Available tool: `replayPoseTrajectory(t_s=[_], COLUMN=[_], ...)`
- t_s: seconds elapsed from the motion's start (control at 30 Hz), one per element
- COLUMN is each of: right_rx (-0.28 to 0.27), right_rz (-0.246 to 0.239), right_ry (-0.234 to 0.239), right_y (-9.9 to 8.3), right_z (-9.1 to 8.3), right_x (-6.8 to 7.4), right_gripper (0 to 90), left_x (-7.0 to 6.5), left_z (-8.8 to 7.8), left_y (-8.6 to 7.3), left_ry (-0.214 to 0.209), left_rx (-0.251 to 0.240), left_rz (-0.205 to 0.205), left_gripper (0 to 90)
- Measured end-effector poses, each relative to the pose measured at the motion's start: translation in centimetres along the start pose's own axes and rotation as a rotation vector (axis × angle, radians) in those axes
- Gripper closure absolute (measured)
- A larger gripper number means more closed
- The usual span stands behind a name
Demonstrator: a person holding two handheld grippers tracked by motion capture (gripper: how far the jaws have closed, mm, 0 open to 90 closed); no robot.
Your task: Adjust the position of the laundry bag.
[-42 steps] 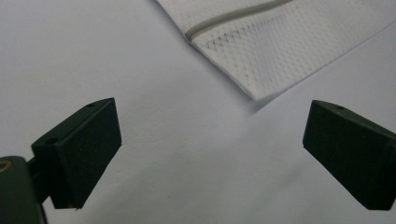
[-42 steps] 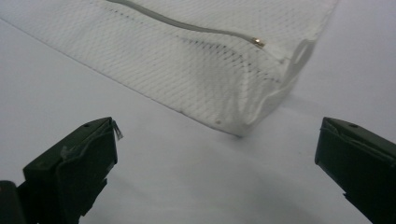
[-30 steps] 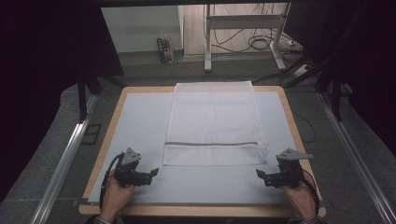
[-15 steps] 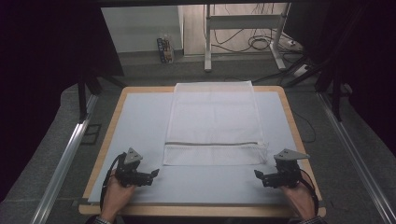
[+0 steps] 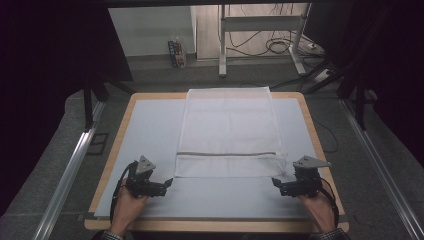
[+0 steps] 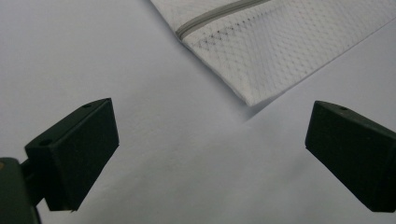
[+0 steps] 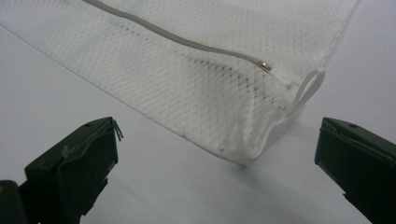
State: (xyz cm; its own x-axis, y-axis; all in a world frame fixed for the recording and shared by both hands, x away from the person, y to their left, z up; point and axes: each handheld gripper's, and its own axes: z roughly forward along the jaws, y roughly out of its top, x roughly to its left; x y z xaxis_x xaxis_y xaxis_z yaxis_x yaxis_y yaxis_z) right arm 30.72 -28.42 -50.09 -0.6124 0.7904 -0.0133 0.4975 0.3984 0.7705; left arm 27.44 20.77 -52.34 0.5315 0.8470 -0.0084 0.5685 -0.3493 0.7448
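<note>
Mesh laundry bag [image 5: 227, 132] lay flat mid-surface, zipper closed, untouched. Left gripper [image 5: 161, 185] and right gripper [image 5: 278, 186] sat at its near corners, jaws apart, empty; grasping and all handling remained.

White mesh-cloth bag [image 5: 227, 132], matt

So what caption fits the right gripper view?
Open claw aimed at the lifted corner of a white mesh bag.

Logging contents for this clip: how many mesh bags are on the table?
1: a single white mesh bag lies flat at the middle of the table, its zipper end nearest both open grippers.
</note>
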Motion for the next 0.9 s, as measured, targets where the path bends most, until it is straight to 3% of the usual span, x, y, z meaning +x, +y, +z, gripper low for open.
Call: replayPoseTrajectory(t_s=[0.23, 0.37, 0.5, 0.63, 0.77, 0.9], right_rx=[0.002, 0.004, 0.003, 0.013, 0.042, 0.05], right_rz=[0.007, 0.012, 0.063, 0.113, 0.129, 0.133], right_ry=[0.019, -0.009, -0.033, -0.027, -0.036, -0.044], right_y=[0.5, 0.6, 0.7, 0.8, 1.0, 1.3], right_z=[0.5, 0.7, 0.9, 1.0, 1.0, 1.0], right_x=[0.0, -0.2, -0.8, -1.5, -1.9, -2.2], right_gripper=[0.0, 0.0, 0.0, 0.0, 6.4, 18.6], left_x=[0.0, 0.1, 0.4, 0.9, 1.3, 1.7], left_z=[0.8, 1.4, 1.8, 2.1, 2.3, 2.5], left_y=[0.8, 1.2, 1.6, 1.8, 1.9, 2.1], left_ry=[-0.019, -0.013, -0.018, -0.054, -0.06, -0.061], left_rx=[0.005, 0.019, 0.029, 0.01, 0.003, -0.001], left_rz=[0.004, 0.001, -0.021, -0.051, -0.057, -0.059], left_gripper=[2.9, 4.2, 4.1, 3.6, 6.4, 11.0])
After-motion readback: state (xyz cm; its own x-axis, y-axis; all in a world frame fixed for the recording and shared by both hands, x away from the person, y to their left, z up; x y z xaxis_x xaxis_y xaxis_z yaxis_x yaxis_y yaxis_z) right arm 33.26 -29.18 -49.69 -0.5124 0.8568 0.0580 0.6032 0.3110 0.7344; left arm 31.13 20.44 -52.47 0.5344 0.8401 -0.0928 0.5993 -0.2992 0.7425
